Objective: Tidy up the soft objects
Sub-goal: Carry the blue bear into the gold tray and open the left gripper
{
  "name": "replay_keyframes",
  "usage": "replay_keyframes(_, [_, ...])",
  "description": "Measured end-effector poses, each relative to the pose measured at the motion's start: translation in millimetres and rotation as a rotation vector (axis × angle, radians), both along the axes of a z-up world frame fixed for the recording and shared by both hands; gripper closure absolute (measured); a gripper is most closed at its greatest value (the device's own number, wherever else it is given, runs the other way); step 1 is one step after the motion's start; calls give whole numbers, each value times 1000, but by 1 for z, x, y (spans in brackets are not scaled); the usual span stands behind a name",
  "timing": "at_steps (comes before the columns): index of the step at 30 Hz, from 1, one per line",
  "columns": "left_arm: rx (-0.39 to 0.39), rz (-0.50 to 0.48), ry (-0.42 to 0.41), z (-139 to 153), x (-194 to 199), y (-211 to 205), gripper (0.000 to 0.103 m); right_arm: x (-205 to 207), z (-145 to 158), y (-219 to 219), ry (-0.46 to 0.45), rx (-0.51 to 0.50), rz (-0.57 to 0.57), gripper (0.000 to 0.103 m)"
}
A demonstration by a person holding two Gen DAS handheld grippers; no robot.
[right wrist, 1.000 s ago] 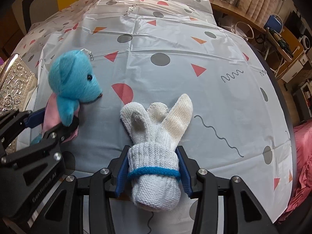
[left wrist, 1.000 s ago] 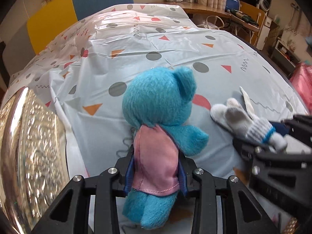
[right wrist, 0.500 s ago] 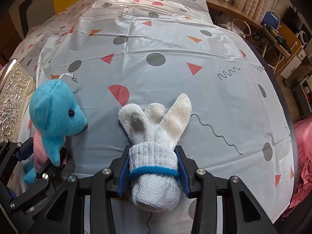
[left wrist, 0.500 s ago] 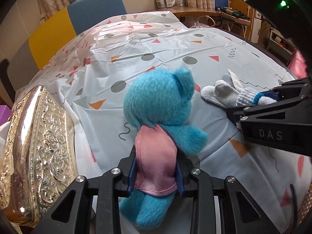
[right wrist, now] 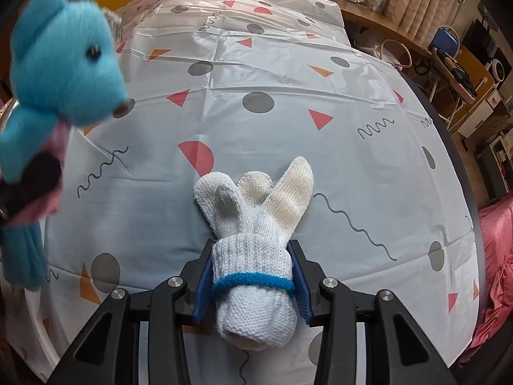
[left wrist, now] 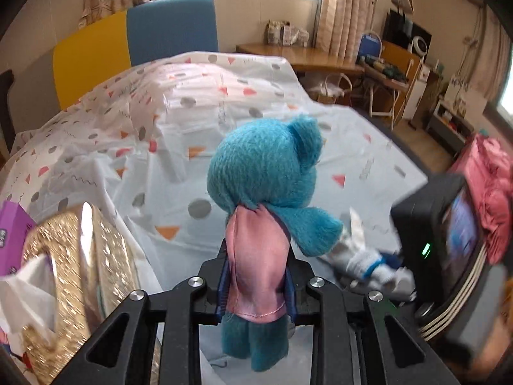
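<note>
A: What is the left claw (left wrist: 255,276) doing?

B: It is clamped on the blue teddy bear (left wrist: 266,176), its blue pads pressing both sides of the bear's pink cloth (left wrist: 256,266). The bear hangs upright in the grip, clear of the tablecloth (left wrist: 179,147), with its legs dangling below the pads.

A: And the right claw (right wrist: 251,284)?

B: Squeezed onto the cuff of a pair of white knit gloves (right wrist: 253,224), right at the blue band (right wrist: 253,280). The cuff bulges between the pads. The glove fingers lie flat on the tablecloth (right wrist: 288,102), fanned away from the claw.

A: Where is the bear relative to the gloves?

B: In the right wrist view the bear (right wrist: 64,73) is up and to the left of the gloves, well apart from them and blurred. In the left wrist view the gloves (left wrist: 362,256) lie just past the bear's right arm, low on the tabletop.

A: Anything else near the gloves?

B: On the far side of the bear from them sits an embossed gold box (left wrist: 80,272), and beside that a purple tissue box (left wrist: 12,234) with a tissue (left wrist: 29,295) sticking out. A pink bundle of cloth (left wrist: 493,192) lies beyond the gloves, off the tabletop's edge.
</note>
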State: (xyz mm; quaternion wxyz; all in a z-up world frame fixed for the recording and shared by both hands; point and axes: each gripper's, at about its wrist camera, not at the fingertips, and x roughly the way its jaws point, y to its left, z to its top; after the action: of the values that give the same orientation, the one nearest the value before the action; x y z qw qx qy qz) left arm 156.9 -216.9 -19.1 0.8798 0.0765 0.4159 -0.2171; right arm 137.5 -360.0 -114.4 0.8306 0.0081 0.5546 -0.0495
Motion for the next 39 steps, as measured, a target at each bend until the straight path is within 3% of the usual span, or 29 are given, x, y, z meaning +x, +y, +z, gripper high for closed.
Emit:
replay_keyframes(5, [-100,36,-26,39,9,28,75,-3,1,3,-3,-10,6,60])
replay_keyframes(16, [-172,137,-103,86,5,110,75,-7,3,15,-30,-65,29,60])
replay_keyframes(21, [-191,246,-102,87,0,163,74,-8,4,18,-39,-87,39,60])
replay_keyframes(29, [-143,423,-171,86,-27,247,73,-6,3,19,-44,-108,47,60])
replay_keyframes(39, [-87,599,-182,60,-77,334,72,-10,3,26,-56,-137,56,60])
